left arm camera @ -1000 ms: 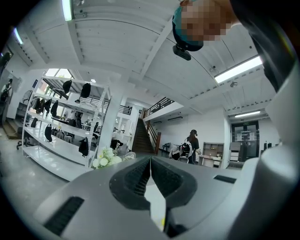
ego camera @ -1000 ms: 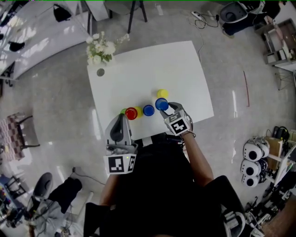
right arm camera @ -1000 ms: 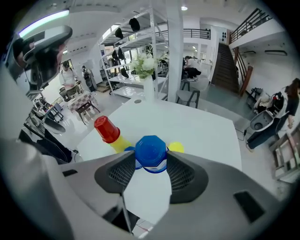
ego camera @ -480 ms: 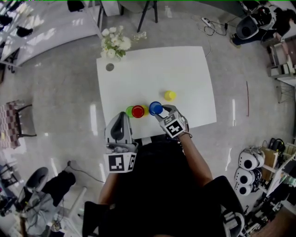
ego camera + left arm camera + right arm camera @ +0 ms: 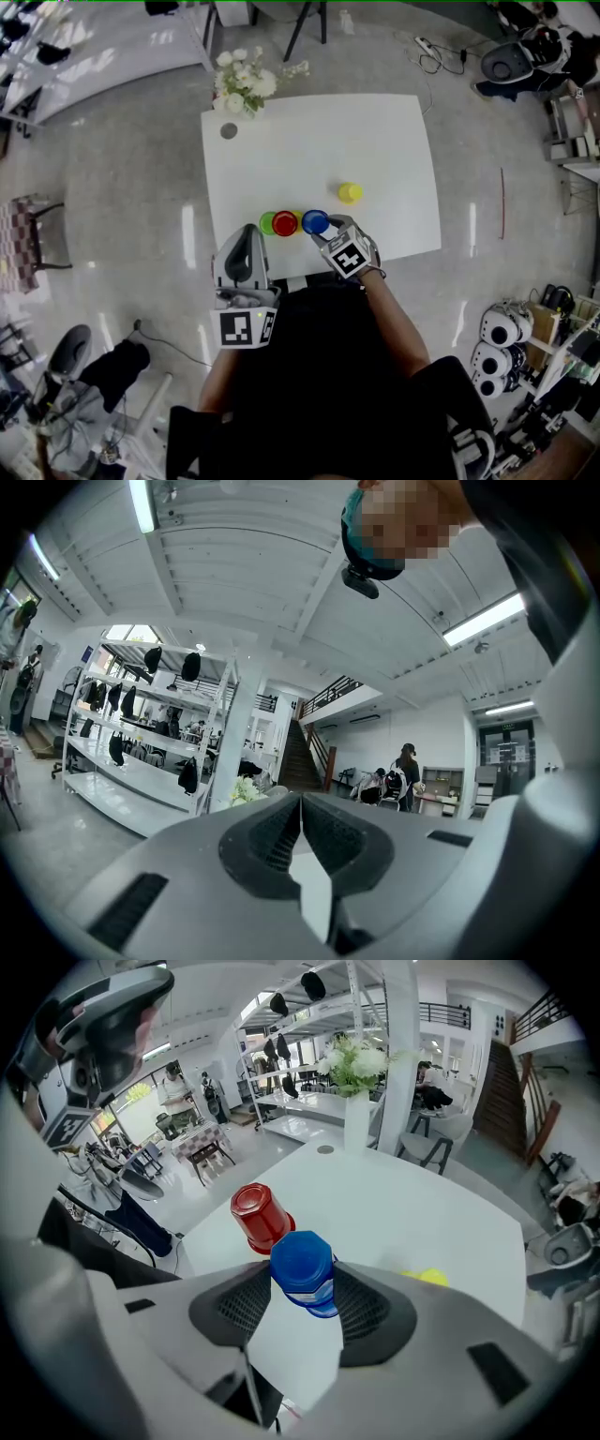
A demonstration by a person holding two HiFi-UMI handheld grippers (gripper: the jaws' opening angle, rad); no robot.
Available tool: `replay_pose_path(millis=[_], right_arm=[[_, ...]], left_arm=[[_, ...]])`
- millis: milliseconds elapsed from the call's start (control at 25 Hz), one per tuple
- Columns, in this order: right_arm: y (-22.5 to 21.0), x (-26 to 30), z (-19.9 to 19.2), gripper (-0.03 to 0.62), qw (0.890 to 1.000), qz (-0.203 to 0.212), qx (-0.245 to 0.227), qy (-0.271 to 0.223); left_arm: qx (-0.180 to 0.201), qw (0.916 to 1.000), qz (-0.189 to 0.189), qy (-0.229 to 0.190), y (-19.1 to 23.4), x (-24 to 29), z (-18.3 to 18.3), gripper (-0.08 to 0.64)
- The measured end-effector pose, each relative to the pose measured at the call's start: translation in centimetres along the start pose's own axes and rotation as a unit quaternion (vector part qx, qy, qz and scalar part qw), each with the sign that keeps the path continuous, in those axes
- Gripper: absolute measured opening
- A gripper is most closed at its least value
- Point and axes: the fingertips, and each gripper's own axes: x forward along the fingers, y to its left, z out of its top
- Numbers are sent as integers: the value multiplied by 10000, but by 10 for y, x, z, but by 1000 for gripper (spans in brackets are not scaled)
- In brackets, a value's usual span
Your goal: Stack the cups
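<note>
Tabletop (image 5: pixel 309 141): down-tilted right hand-held gripper (image 5: pixel 320 227) clasps blue cup (image 5: pixel 302 1267).

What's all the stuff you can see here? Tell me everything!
table: one, white, in the middle of the shiny grey floor
green cup: one, green, left end of the row near the table's front edge
red cup: one, red, upside down, just right of the green cup
blue cup: one showing, blue, upside down, just right of the red cup
yellow cup: one, yellow, by itself, further back and to the right
flowers: one bunch, white, at the table's far left corner
grey disc: one, grey, on the table near the flowers
left tongs: one, grey, shut and empty, in front of the table
right tongs: one, grey, shut on the blue cup
</note>
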Motion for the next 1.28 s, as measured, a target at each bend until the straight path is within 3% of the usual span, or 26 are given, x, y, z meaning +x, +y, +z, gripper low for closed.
replay_pose_path(millis=[1280], right_arm=[[6, 10, 12, 232, 9999, 161, -37, 6]], left_arm=[[-48, 10000, -9, 25, 9, 5, 0, 22]])
